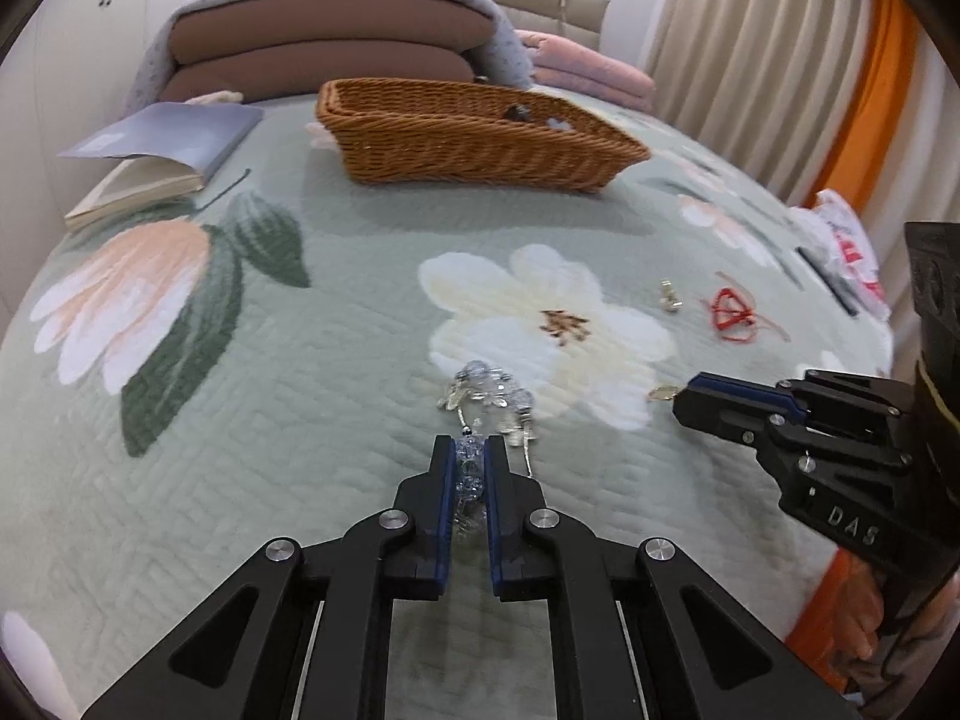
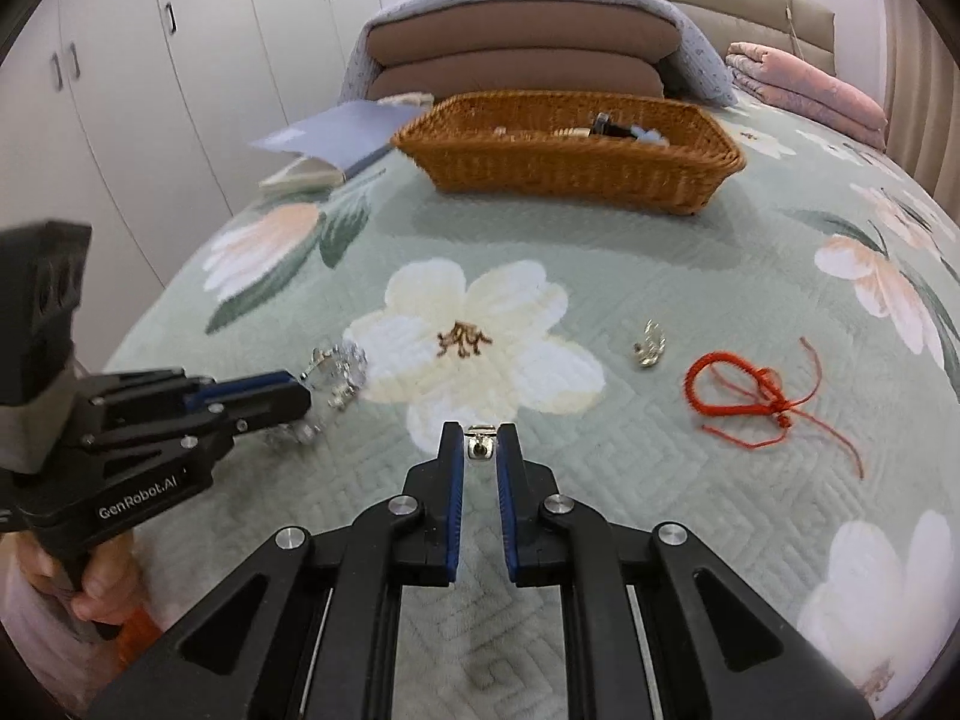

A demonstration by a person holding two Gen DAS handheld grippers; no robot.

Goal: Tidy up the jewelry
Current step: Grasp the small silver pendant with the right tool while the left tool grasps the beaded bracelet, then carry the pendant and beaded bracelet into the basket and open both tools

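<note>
On the floral quilt, my left gripper [image 1: 468, 447] is shut on a clear bead bracelet [image 1: 489, 391] that trails ahead onto the quilt; it also shows in the right wrist view [image 2: 336, 369]. My right gripper [image 2: 480, 435] is shut on a small silver earring [image 2: 480, 444] resting on the quilt; its tip shows in the left wrist view [image 1: 681, 399]. A second silver earring [image 2: 649, 348] and a red string bracelet [image 2: 741, 390] lie to the right. A wicker basket [image 2: 570, 174] holding several items stands further back.
An open book [image 1: 162, 150] lies at the back left of the bed. Stacked pillows [image 2: 516, 60] and a pink folded blanket [image 2: 804, 90] sit behind the basket. White wardrobes [image 2: 180, 60] stand left; curtains [image 1: 750, 48] hang right.
</note>
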